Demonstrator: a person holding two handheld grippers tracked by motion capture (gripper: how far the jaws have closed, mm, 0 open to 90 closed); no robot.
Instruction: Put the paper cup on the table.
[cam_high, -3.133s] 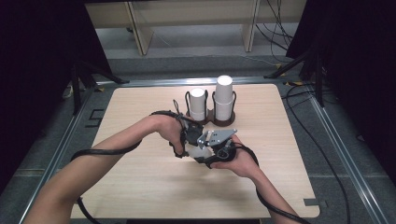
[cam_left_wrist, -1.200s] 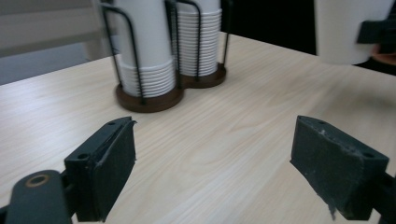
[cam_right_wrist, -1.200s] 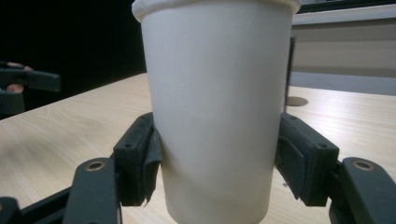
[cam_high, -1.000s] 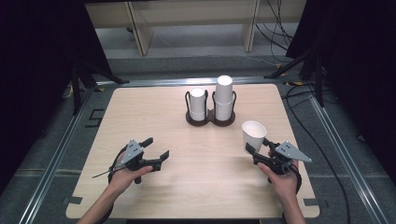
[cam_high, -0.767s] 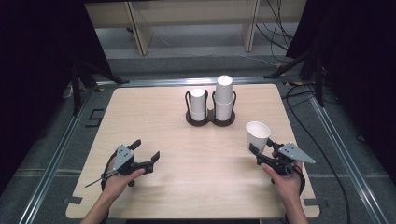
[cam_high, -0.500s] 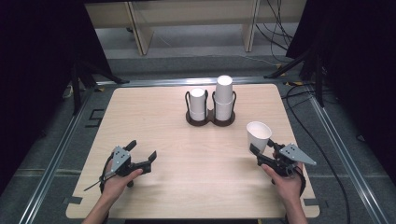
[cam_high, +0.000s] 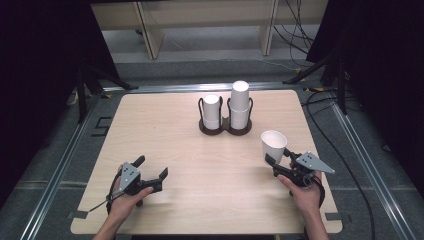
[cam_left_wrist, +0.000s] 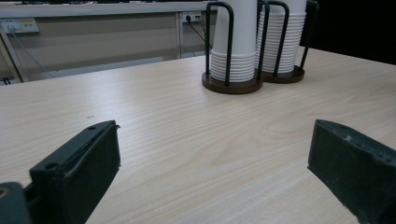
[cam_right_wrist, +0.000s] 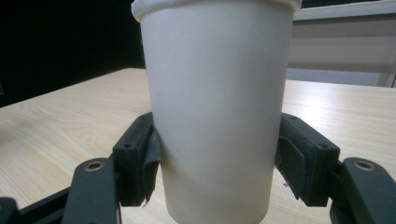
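Observation:
A white paper cup (cam_high: 274, 143) stands upright at the right of the table, mouth up, and my right gripper (cam_high: 280, 159) is shut on its lower half. In the right gripper view the cup (cam_right_wrist: 215, 93) sits between the two black jaws, whose pads (cam_right_wrist: 140, 158) press its sides. My left gripper (cam_high: 152, 167) rests low at the front left, open wide with nothing between its jaws. In the left gripper view the gripper (cam_left_wrist: 215, 158) faces a dark wire cup holder (cam_left_wrist: 231, 86) farther off.
The cup holder (cam_high: 225, 129) stands at the back middle of the wooden table (cam_high: 165, 125). It holds a shorter stack of white cups (cam_high: 212, 111) and a taller stack (cam_high: 240, 102). Cables and a metal frame run round the table's edges.
Three seconds ago both grippers met at the table's middle. They have since drawn apart: the right carried the cup to the right, the left went empty to the front left. Lately both barely shift.

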